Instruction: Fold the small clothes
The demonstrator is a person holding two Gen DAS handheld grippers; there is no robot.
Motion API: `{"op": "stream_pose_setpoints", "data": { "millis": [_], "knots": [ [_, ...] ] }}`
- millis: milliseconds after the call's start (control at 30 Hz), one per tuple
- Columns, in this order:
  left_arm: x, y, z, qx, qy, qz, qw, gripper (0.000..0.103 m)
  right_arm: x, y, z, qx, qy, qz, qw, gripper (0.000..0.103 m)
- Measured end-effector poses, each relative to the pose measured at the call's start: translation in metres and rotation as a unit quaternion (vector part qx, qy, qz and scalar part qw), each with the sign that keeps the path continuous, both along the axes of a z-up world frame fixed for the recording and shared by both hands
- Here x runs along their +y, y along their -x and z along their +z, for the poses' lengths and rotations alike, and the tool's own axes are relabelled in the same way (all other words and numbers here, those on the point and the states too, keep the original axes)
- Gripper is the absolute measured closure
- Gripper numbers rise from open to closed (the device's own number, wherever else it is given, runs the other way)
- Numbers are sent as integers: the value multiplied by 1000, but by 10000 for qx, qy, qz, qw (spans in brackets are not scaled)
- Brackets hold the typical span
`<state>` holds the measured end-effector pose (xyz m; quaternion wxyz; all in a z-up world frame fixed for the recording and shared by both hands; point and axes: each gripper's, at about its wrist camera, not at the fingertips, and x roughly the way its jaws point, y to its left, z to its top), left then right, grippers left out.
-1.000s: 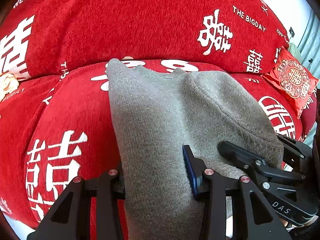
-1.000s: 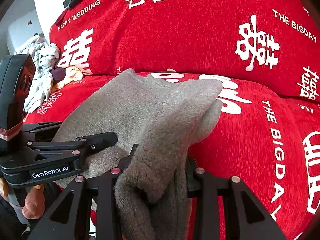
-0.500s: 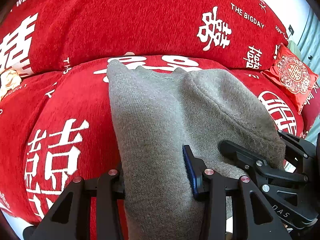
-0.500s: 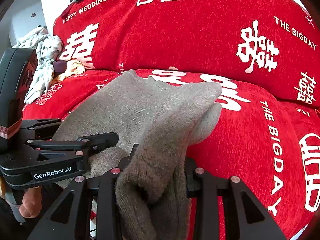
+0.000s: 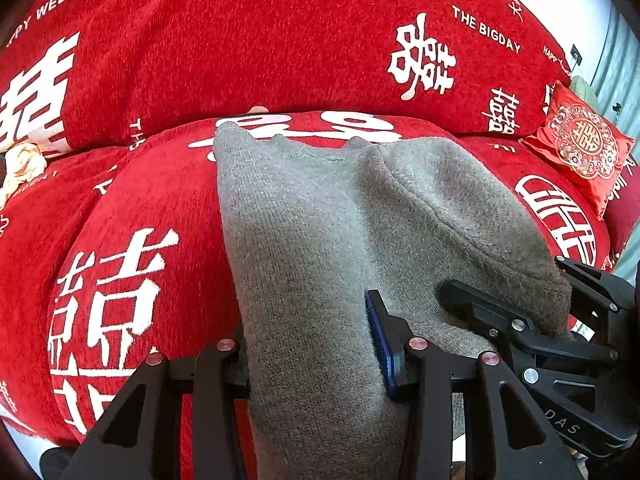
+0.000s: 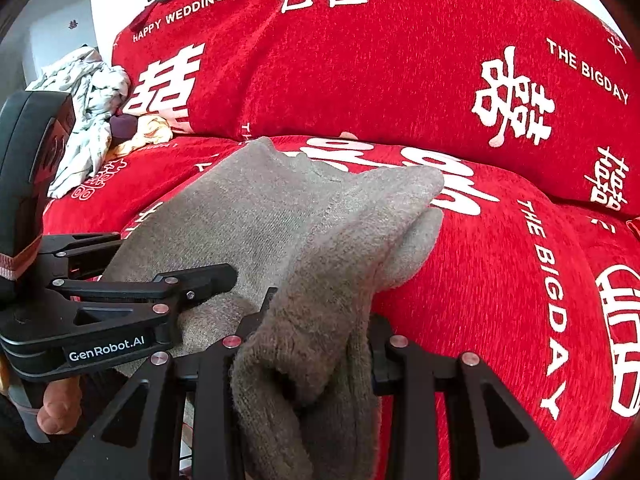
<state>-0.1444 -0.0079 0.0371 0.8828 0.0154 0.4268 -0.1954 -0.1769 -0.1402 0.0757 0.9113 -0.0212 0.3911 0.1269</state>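
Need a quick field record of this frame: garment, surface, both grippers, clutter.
garment: grey knit sweater, near end lifted, far end lying on the seat
surface: red sofa cover with white lettering
left gripper: shut on the sweater's near edge
right gripper: shut on bunched sweater fabric
clutter: pile of light clothes at the sofa's left end; red cushion at the right

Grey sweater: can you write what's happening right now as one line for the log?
step: folding | left gripper: shut on grey sweater | right gripper: shut on grey sweater | far end: resting on red sofa cover
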Motion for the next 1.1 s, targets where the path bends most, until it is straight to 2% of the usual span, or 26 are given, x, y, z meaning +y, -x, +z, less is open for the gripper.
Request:
{"op": "stream_pose_setpoints", "data": {
  "millis": [167,267,300,433,500,567,700,800,867,933,1033,1100],
  "knots": [
    [4,0,-16,49,45,-15,10000,58,-2,-1,-13,60,-76,-7,10000,66],
    [11,0,-23,121,167,-12,9998,55,-8,-1,-21,72,-186,-7,9998,66],
    [14,0,-26,152,202,20,9997,50,-12,-1,-24,113,-287,-14,9995,64],
    [19,3,-29,108,284,-3,9995,43,-30,-3,-38,346,-793,-53,9962,59],
    [21,6,-29,4,151,61,9999,25,-38,-4,-42,428,-1014,-79,9939,55],
    [29,7,-29,-26,159,154,9998,19,-46,-7,-46,530,-1228,-99,9910,53],
    [54,6,-19,224,550,348,9976,19,-57,-3,-42,621,-1380,-180,9883,52],
    [63,3,-3,68,624,468,9969,19,-61,8,-21,208,-1139,-288,9929,50],
    [55,-5,3,73,480,411,9980,19,-62,11,-7,-56,-1112,-320,9933,50],
    [42,-15,5,27,175,430,9989,19,-59,5,3,-143,-1235,-108,9922,50],
    [29,-38,-2,148,-97,525,9985,19,-49,-15,1,74,-1584,329,9868,50],
    [25,-53,-12,315,-304,636,9970,19,-46,-33,-11,310,-1640,308,9855,50]
  ]
}}
